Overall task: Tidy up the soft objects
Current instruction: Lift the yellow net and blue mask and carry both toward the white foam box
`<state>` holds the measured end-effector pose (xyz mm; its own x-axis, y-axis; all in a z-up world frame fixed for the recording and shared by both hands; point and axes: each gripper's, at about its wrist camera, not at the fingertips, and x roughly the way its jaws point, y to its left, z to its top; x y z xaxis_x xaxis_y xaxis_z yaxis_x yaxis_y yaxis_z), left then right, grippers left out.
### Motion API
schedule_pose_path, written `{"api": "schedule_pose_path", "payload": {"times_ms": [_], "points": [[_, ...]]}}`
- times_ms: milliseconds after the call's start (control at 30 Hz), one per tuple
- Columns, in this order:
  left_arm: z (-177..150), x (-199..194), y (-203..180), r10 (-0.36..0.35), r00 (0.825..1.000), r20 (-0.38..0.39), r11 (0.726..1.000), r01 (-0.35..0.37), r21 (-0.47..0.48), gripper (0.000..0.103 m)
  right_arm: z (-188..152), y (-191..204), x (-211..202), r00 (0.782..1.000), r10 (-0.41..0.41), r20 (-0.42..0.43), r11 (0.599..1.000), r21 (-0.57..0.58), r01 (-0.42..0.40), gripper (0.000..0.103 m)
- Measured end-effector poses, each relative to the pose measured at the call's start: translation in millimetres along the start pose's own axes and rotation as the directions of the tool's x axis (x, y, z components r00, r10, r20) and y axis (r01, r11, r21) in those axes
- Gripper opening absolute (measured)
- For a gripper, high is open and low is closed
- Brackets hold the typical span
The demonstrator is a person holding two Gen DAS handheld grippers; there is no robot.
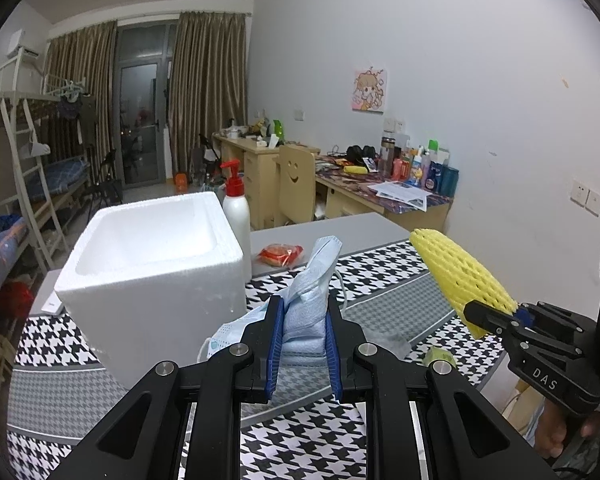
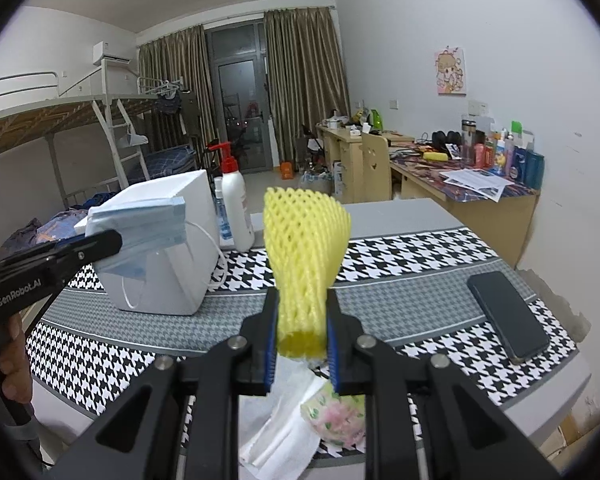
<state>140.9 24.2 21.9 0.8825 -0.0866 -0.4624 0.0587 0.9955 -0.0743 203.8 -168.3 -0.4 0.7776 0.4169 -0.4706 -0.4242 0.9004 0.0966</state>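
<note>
Left wrist view: left tongs (image 1: 300, 344) closed on a bunch of blue masks (image 1: 310, 296), pinched at the lower end, the free end standing up past the tips, an ear loop trailing below. White foam box (image 1: 148, 264) sits just left of the tongs, mouth open and upward, on the houndstooth surface (image 1: 380, 308). Right tongs (image 1: 500, 316) enter from the right, closed on a yellow foam net (image 1: 460, 276) near one end, the wide end flaring up and away.

Right wrist view confirms: net (image 2: 304, 248) squeezed narrow between the pads, both loads held clear of the surface.

Judgement: step in hand is carrying both soft items to the box and dropping them in.
- Bring masks over the box mouth first; they are nearest. Lift enough that the dangling loop clears the rim.
- Keep the two tongs apart over the opening so they don't collide; go one after the other.
- Lower the load inside the walls before opening; light items drift.
- Box looks light; a nudge on the rim may shift it toward the pump bottle (image 1: 236, 212) beside it.

Left on the surface near the right tongs: white tissue (image 2: 280, 408) and a floral soft bundle (image 2: 336, 412). Phone (image 2: 508, 316) lies to the right, a red packet (image 1: 280, 254) beyond the box; neither obviously belongs to this sort.
</note>
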Motion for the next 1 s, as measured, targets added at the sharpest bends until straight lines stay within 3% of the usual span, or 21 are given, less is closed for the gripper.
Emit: {"api": "schedule_pose_path", "payload": {"times_ms": [1000], "points": [[46,-5,19,0.035,0.996,0.083,0.999,-0.034,-0.004,0.021,43,24,7,0.997,0.052,0.06,0.998,-0.05,-0.049,0.024]]}}
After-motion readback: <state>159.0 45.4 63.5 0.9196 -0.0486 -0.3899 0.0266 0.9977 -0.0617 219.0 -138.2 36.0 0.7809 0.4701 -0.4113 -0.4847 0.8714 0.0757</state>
